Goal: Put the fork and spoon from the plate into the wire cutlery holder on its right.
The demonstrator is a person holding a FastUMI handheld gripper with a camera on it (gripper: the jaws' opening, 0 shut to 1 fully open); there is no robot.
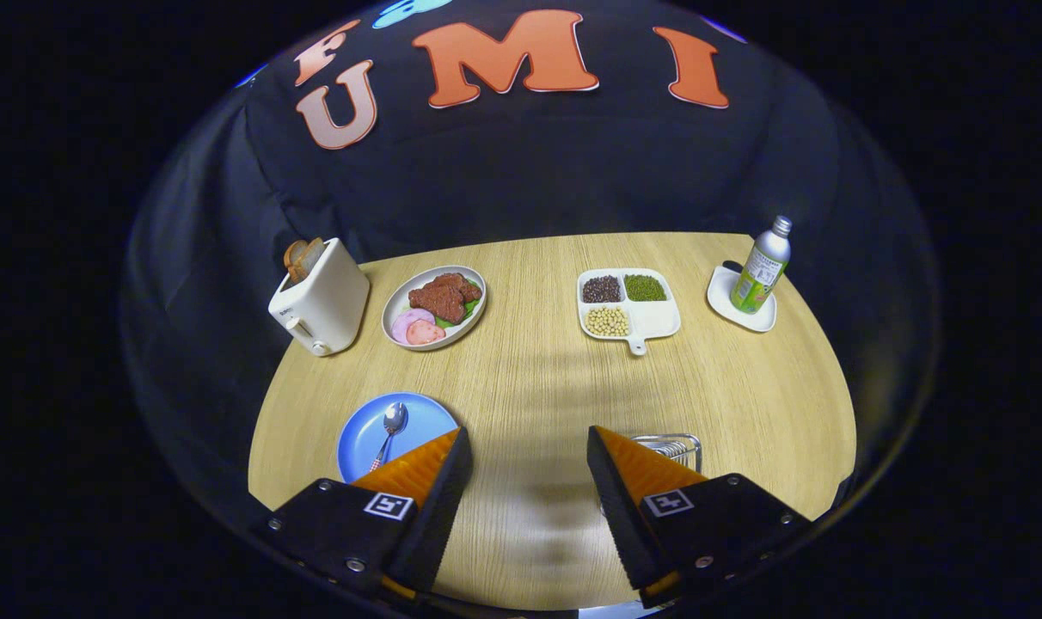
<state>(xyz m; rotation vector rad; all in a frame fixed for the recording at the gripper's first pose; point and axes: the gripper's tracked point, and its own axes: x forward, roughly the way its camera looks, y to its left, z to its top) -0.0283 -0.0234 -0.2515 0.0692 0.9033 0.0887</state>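
Observation:
A blue plate (370, 434) lies on the wooden table just beyond my left finger, which covers its near right part. A metal spoon (392, 425) rests on the plate, bowl pointing away. I cannot make out a fork. The wire cutlery holder (671, 445) peeks out behind my right finger, mostly hidden by it. My gripper (528, 447) hangs above the table's near edge, open, with only bare tabletop between its fingers.
A white toaster (321, 297) with bread stands at the far left. Beside it is a plate of meat and ham (435, 307). A white divided dish of beans (626, 305) sits mid-back. A bottle (762, 266) stands on a white coaster (727, 305) far right.

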